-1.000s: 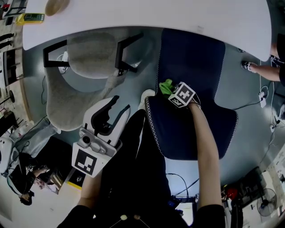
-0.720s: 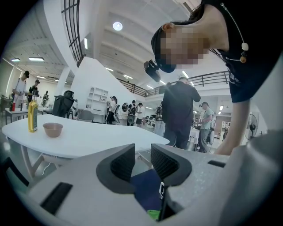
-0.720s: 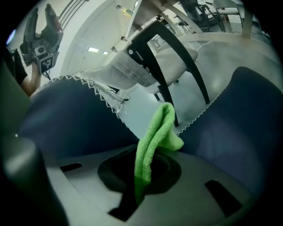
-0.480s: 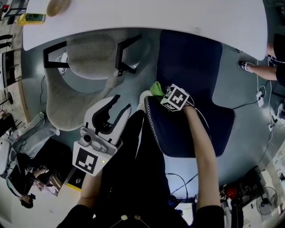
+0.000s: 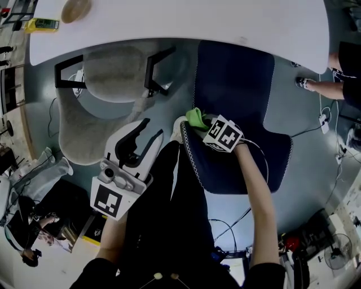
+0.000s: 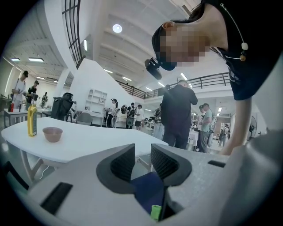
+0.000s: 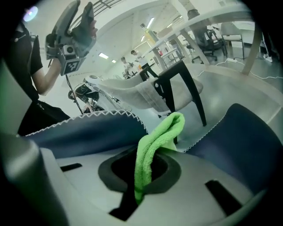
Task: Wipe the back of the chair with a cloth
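One grey chair (image 5: 111, 76), blue chair (image 5: 234, 79), cloth (image 5: 196, 117), table (image 5: 186, 20)

No legible txt/brands/nos.; yellow bottle (image 6: 32, 120) label too small to read.

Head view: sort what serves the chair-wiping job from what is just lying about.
In the job: green fluffy cloth, dark blue upholstered chair, right gripper with jaws shut on the cloth.
Lying about: grey fabric chair with black arms, white table, tan bowl, yellow bottle, left gripper with jaws apart and empty.
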Tool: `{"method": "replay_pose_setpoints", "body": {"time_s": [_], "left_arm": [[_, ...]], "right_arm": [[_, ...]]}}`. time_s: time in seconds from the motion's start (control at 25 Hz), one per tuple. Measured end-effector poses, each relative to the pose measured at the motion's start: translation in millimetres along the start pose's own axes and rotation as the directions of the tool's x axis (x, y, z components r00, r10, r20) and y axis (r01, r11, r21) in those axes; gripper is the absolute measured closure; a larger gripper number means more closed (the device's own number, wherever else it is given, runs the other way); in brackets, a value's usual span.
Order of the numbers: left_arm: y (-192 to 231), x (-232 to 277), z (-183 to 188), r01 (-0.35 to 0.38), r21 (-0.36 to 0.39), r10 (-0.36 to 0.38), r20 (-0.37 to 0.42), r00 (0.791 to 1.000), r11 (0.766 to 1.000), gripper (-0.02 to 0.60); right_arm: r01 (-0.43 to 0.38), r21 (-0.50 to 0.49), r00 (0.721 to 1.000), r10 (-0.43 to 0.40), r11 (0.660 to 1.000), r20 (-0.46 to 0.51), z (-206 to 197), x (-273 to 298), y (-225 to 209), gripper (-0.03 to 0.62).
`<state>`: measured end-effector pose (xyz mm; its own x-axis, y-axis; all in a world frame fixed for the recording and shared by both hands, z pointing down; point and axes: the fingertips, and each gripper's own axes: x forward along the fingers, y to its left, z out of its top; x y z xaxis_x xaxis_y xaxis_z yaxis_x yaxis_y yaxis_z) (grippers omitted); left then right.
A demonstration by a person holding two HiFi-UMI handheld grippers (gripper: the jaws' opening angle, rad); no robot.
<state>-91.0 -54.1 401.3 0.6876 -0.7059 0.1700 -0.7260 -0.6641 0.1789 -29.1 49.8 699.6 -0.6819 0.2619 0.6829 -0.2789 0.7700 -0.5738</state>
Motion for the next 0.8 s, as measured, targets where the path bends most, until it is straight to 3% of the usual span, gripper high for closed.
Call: {"method": "replay_pose_setpoints", "body": {"time_s": [0.24, 0.56, 0.8], "left_arm": [[-5, 0, 14, 0.016, 0.012, -0.016, 0.015, 1.0, 1.0, 0.483], [-11, -3, 34, 0.032, 0.025, -0.032, 0.023, 0.999, 0.999, 0.483], [-15, -4, 54, 0.04, 0.037, -0.041, 0.034, 0.999, 0.999, 0.483]], "right_arm": [[0.005, -0.027, 0.998, -0.003, 1.0, 0.07, 17, -21, 27, 0.576], [0.019, -0.046, 0.996, -0.015, 0.999, 0.093, 27, -45, 59, 0.576], [-0.06, -0.083, 0.992, 0.068, 0.995, 0.105, 35, -71, 112, 0.576]]}}
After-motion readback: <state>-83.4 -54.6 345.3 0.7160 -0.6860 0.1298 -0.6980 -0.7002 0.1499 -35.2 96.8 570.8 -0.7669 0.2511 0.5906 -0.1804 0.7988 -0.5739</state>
